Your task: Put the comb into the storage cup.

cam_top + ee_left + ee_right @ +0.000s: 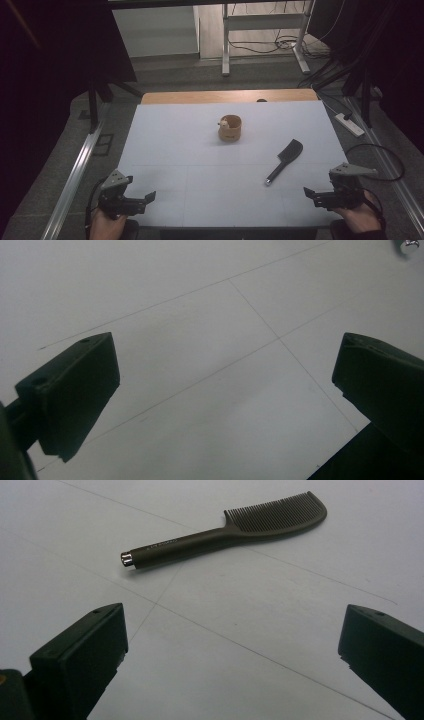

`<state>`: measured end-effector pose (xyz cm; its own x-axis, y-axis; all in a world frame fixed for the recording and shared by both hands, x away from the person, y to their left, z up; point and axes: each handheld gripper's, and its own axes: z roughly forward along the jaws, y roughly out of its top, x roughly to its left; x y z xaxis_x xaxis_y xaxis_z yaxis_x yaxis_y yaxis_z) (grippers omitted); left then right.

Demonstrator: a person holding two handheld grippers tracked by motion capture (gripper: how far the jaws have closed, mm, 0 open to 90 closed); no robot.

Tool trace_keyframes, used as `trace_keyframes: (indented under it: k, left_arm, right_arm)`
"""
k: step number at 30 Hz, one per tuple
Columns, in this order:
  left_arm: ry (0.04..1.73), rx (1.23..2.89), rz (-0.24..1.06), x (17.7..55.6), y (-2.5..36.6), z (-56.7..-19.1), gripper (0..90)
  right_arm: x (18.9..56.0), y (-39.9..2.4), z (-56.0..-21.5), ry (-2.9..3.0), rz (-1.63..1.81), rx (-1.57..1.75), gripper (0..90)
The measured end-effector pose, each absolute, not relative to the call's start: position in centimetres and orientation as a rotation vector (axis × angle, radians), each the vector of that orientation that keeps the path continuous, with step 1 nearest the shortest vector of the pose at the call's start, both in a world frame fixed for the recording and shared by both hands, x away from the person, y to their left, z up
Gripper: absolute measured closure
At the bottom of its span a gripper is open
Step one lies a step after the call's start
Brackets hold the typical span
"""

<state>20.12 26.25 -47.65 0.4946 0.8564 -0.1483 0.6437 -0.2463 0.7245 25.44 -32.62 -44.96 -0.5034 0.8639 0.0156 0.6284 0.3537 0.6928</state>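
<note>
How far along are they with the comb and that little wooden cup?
Nothing looks done yet. The comb lies flat on the white table, apart from the wooden cup farther back. Neither tool holds anything: the left gripper and right gripper sit open at the near edge. The right gripper faces the comb, so picking it up is probably the first step. All the handling is left.

Black comb [285, 160] flat on table [200, 190]
</note>
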Motion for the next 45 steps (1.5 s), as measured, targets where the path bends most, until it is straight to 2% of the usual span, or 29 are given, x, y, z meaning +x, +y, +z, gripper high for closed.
trace_keyframes:
  k: [45]
  left_arm:
    - [1.230,1.967,0.352,20.1,26.4,-47.7,0.0]
  right_arm:
    - [28.4,-30.4,-44.8,2.375,0.976,1.213,0.0]
